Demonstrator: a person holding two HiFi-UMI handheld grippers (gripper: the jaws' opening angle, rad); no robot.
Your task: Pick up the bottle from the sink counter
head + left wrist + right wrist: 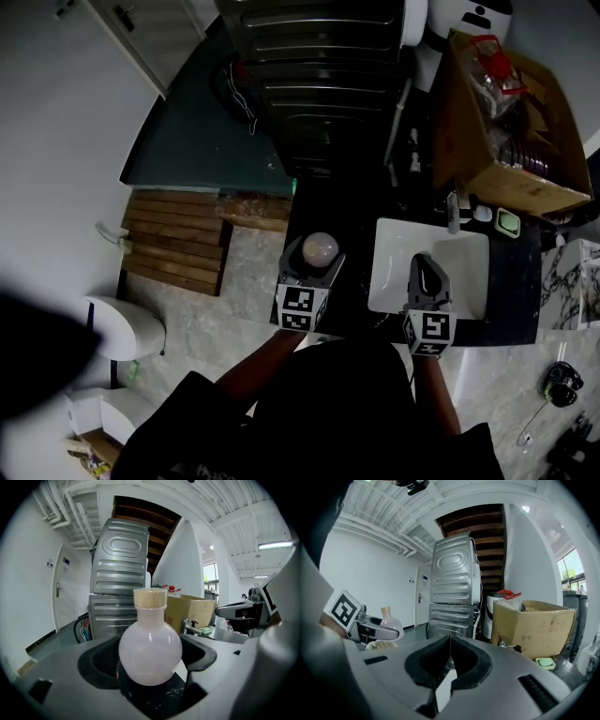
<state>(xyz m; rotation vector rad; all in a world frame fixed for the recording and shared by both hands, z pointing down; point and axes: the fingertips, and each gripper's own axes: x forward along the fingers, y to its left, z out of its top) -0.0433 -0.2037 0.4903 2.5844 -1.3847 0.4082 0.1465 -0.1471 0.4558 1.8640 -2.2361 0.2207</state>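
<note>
A round pale-pink bottle [150, 651] with a wooden cap [150, 598] stands upright between the jaws of my left gripper [151, 670], which is shut on its belly. From the head view the bottle [319, 248] shows at the tip of the left gripper [311, 267], over the dark counter [352, 234] just left of the white sink [386, 272]. My right gripper [429, 277] hovers over the sink basin. Its jaws [449, 660] are shut with nothing between them. The right gripper view also catches the bottle [392, 620] at its left.
Two stacked metal machines [319, 75] stand beyond the counter. A cardboard box [506, 131] sits behind the sink, with a faucet [454, 214] and green soap dish [507, 222] beside it. A wooden pallet [178, 239] and a white toilet [127, 328] lie on the floor at left.
</note>
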